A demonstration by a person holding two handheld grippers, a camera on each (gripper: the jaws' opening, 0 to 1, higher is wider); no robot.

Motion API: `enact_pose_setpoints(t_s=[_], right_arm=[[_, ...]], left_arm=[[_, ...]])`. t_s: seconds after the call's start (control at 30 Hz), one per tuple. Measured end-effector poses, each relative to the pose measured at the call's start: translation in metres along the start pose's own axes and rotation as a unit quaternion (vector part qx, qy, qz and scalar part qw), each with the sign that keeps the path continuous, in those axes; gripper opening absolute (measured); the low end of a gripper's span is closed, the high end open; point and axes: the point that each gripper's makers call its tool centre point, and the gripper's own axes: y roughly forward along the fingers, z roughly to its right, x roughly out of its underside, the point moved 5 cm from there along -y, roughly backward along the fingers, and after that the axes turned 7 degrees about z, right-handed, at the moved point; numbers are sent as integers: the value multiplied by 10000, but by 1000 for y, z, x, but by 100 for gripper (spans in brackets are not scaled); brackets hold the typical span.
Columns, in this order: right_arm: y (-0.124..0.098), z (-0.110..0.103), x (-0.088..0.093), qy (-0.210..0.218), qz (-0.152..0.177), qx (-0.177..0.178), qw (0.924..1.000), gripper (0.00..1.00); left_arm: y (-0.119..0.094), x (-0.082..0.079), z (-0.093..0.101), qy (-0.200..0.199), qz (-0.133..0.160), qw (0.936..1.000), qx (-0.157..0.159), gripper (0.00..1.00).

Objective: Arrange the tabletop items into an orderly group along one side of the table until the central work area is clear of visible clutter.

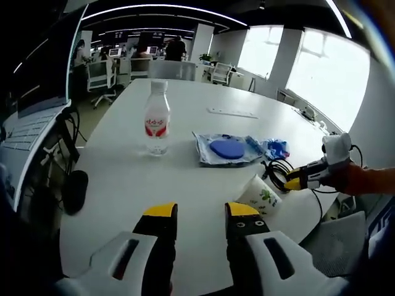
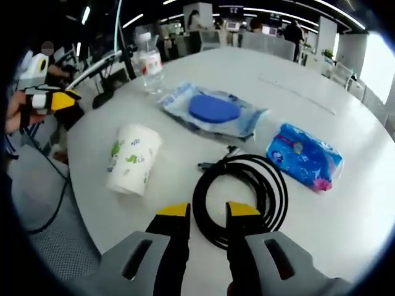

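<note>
White table [image 2: 345,222] | right gripper [image 2: 207,213] slightly parted over black cable [image 2: 241,197] at 12 o'clock | left gripper [image 1: 200,213] parted, empty

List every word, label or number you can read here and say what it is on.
None can be read for certain.
Bottle: red and white label, print too blurred.
Paper cup: green leaf pattern, no words seen.
Blue tissue pack: print too small.
Clear bag with a blue disc: markings blurred.
</note>
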Motion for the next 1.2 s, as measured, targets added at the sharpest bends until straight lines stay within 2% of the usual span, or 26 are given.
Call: enact_pose_setpoints(t_s=[0.4, 0.57, 0.93, 1.2], right_arm=[[-17, -9, 6, 101, 108, 27, 9999, 22], [-21, -10, 9, 349, 126, 75, 9993, 22], [-24, -24, 12, 377, 171, -139, 9990, 23], [-25, -37, 8, 375, 308, -252, 9985, 22]], left_arm=[[4, 0, 1, -56, -48, 10000, -6, 29], [6, -3, 3, -99, -33, 9999, -29, 29], [12, -6, 3, -132, -26, 9999, -90, 30], [11, -5, 0, -209, -44, 9996, -158, 30]])
